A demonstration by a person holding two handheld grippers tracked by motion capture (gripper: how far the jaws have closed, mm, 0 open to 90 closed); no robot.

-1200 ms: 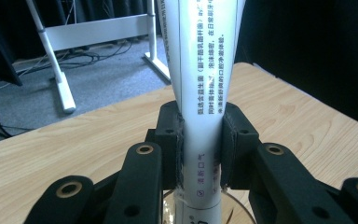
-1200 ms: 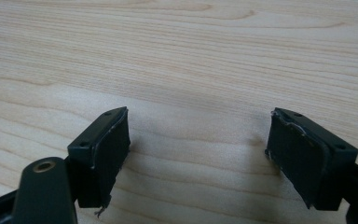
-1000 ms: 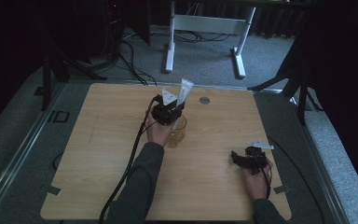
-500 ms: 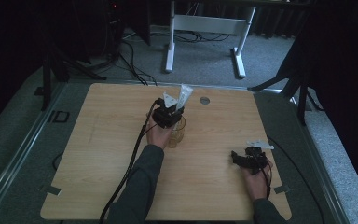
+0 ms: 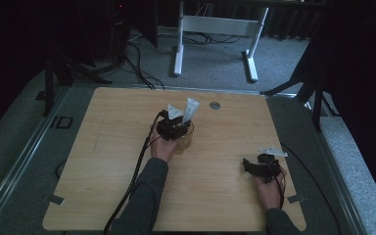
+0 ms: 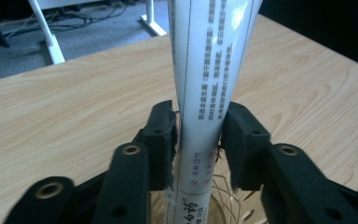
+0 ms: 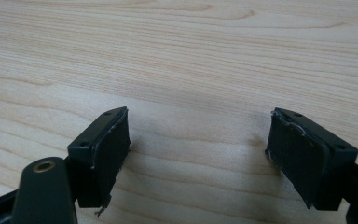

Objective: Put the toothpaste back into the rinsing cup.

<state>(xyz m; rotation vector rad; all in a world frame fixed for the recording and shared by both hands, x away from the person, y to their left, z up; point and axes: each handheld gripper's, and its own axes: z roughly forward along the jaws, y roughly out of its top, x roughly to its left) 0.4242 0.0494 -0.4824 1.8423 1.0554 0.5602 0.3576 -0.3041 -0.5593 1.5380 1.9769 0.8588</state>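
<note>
Upright, white tube [image 6: 209,93] clamped between left hand-held gripper [image 6: 198,135]

- Our left gripper [image 5: 176,128] is held forward on an outstretched forearm, its jaws closed on the white tube [image 6: 205,93] standing upright between them.
- Our right gripper [image 5: 255,166] sits low at the near right, jaws spread wide with bare worktop [image 7: 196,60] between them.
</note>
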